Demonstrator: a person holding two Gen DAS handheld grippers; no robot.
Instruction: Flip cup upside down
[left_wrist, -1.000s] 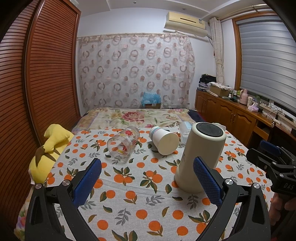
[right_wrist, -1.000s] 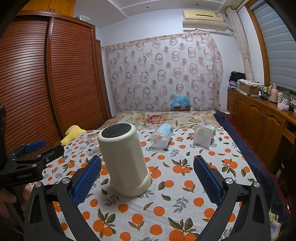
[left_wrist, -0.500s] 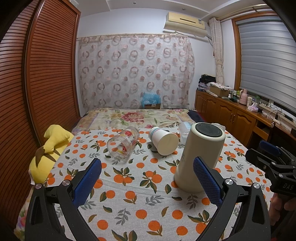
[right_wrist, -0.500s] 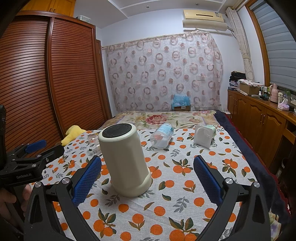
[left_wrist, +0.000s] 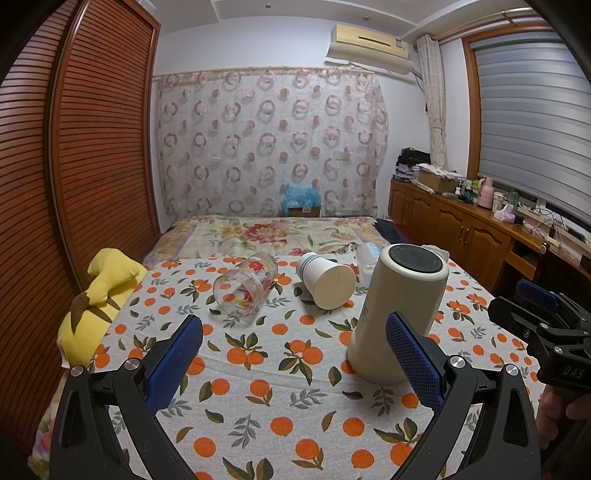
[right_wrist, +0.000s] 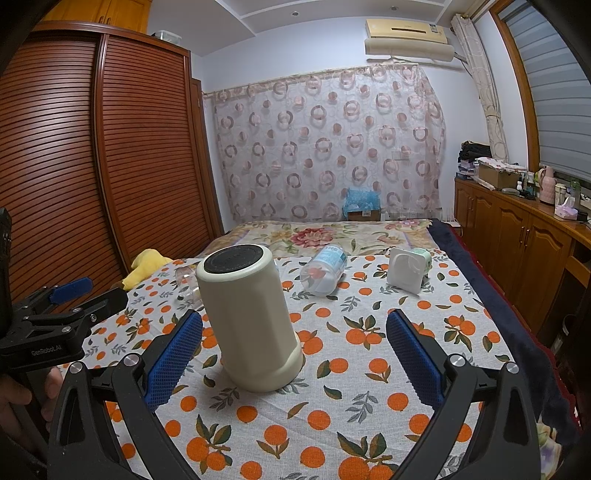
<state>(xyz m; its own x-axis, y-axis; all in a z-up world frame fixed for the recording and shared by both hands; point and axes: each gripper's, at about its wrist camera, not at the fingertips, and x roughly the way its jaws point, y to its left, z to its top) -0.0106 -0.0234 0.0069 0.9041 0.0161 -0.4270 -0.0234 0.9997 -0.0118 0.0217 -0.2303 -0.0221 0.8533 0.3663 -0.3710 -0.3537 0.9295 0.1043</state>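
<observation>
A: Cup (right_wrist: 249, 317), the tall cream one, stands mouth-down on the orange-print cloth (right_wrist: 354, 373), dark base on top. Nothing has shifted over the last second, so the flip looks finished.

B: Grippers?

A: Left gripper (left_wrist: 295, 363) and right gripper (right_wrist: 293, 360) both gape wide, holding nothing.

B: Other containers?

A: From the left view, glass (left_wrist: 245, 282) at eleven o'clock and paper cup (left_wrist: 327, 278) at twelve lie tipped; both look empty.

Cream cup (right_wrist: 249, 317); orange-print tablecloth (right_wrist: 369, 376); blue fingers (right_wrist: 173, 354).
</observation>
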